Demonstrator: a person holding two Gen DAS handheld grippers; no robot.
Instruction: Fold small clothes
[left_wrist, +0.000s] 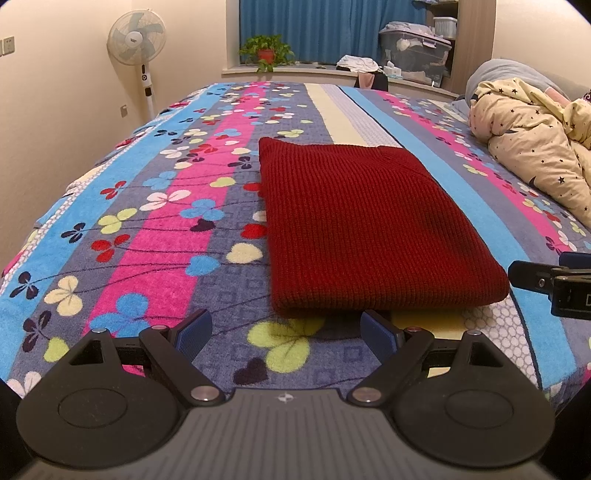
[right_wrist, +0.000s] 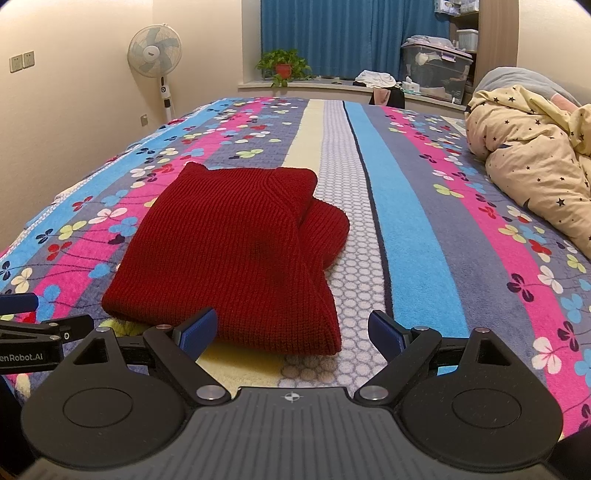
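With both grippers parked at the near edge of the bed (left_wrist: 110, 206), the red knit sweater (left_wrist: 362, 229) lies folded flat just ahead, long axis running away from the cameras. Left gripper (left_wrist: 286, 334): jaws wide, empty, sweater's near-left corner just ahead and to its right. Right gripper (right_wrist: 291, 332): jaws wide, empty, straddling the near-right corner without pressing it. Right looks nearer the cloth. A bulging layer sticks out on the sweater's right side, so folding is probably unfinished.
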